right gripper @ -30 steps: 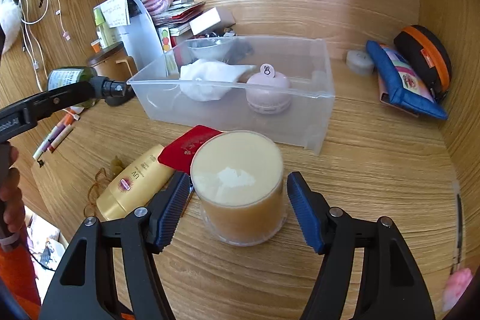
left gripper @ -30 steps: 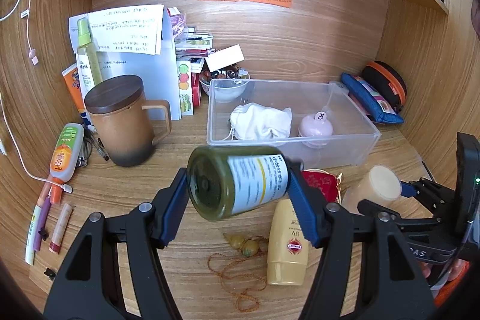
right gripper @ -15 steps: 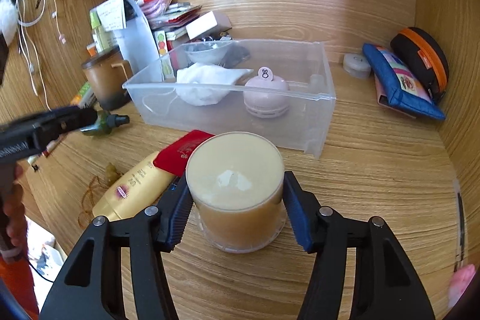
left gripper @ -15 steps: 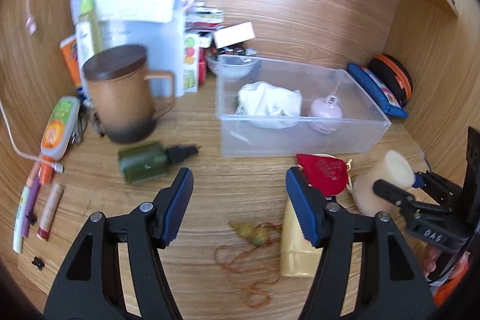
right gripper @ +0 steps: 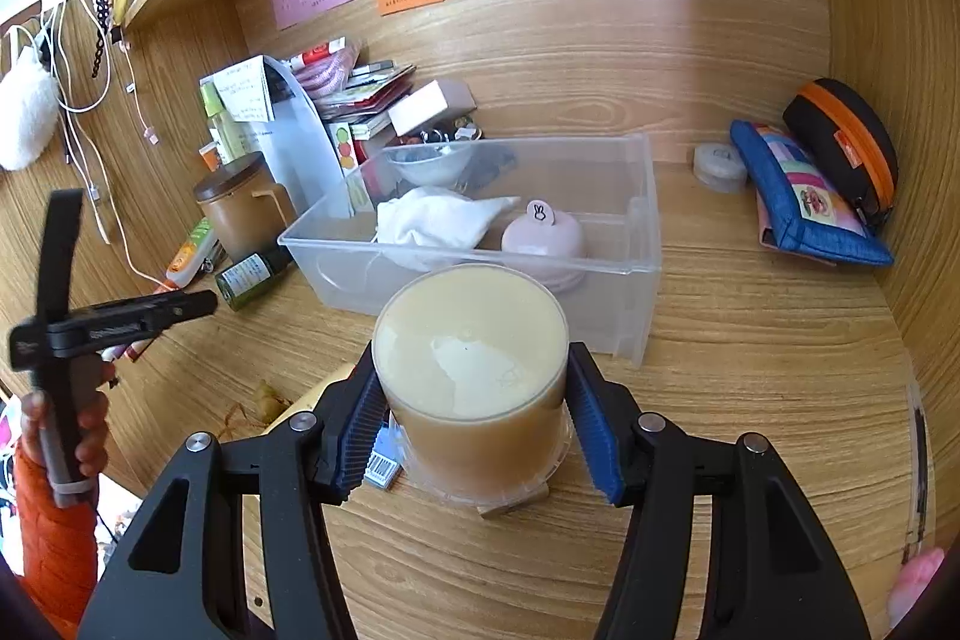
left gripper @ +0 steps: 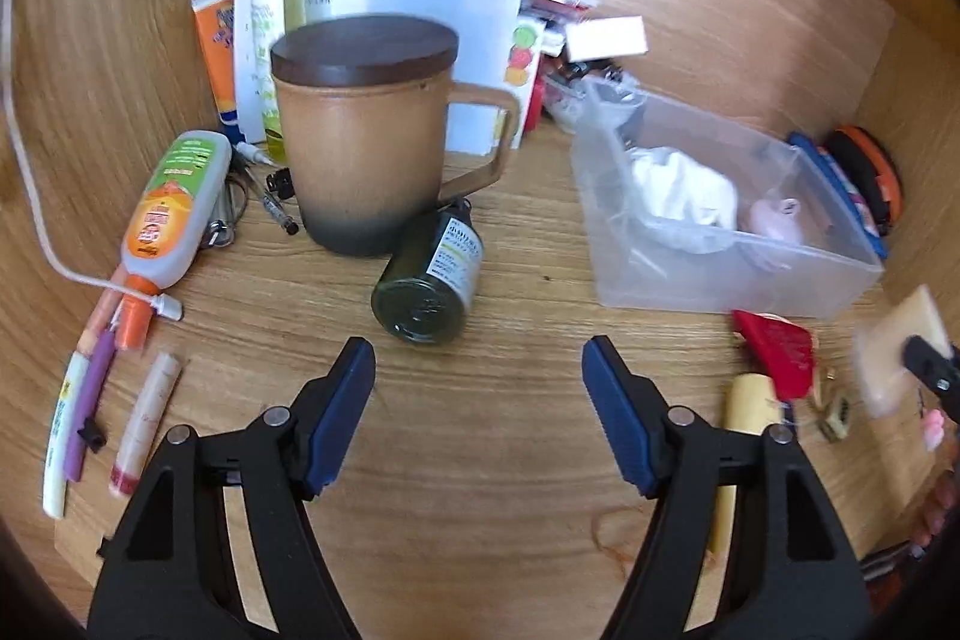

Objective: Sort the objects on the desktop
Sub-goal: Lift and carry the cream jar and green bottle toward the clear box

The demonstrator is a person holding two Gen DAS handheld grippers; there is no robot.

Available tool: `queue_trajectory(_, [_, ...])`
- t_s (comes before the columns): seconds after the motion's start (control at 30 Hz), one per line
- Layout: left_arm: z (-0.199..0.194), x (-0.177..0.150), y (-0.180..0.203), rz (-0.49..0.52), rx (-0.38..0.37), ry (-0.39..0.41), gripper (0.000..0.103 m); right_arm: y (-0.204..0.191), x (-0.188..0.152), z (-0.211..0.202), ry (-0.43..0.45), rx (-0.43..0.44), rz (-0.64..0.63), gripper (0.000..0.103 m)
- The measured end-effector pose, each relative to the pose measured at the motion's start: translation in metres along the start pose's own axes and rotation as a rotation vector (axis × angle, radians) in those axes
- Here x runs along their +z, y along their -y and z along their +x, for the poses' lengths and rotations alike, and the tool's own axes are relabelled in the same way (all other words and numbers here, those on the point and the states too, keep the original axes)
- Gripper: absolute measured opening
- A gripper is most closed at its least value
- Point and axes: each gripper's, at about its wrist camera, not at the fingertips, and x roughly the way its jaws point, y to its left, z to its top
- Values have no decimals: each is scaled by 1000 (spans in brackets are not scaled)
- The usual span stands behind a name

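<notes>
- Jar (right gripper: 471, 382) sits clamped between my right claw's (right gripper: 471, 421) blue pads, gripped at mid-height on its straight clear wall, near the front of the desk (right gripper: 750, 370) and just this side of the clear bin (right gripper: 636, 262).
- I judge the jar fairly heavy for its size: a thick cream fill, rigid smooth plastic, likely slippery, so I want the ribbed pads square on the widest part.
- Green bottle (left gripper: 429, 283) lies on its side on the desk, its cap end touching the base of the brown mug (left gripper: 360, 142). It looks like dark glass with a paper label: hard, round, free to roll, breakable.
- My left claw (left gripper: 477, 412) hangs just short of the bottle with its jaws opening and nothing between them.
- The bin holds a soft white cloth (right gripper: 432, 220) and a pink domed pot (right gripper: 543, 238), with room to the right.
</notes>
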Motion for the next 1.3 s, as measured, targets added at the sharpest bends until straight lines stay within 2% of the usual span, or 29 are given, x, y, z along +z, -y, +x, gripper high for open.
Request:
queue_trajectory(0.1, [22,12,-4,3,38,-32,71,0,1,2,-5,7,4,54])
queue_trajectory(0.23, [47,28,-11,0,46,-68,69,-1,1,3,-6,13,0,54])
queue_trajectory(0.27, [52,31,-13,-2,46,-76,62,-2,1,3,-5,14,-1,54])
queue_trajectory(0.3, [55,33,-13,-4,49,-83,51,-2,2,3,-5,15,-1,54])
queue_trajectory(0.37, [59,35,-14,-2,23,-98,43,-1,3,4,-6,14,2,54])
queue_trajectory(0.73, [36,27,2,57,37,-23,41,-1,9,15,-24,27,0,54])
queue_trajectory(1.07, [-8,8,18,62,-38,48,41,-13,8,13,-23,43,-21,54])
queue_trajectory(1.3, [-41,4,40,112,-80,108,41,-18,10,8,-10,45,-32,54])
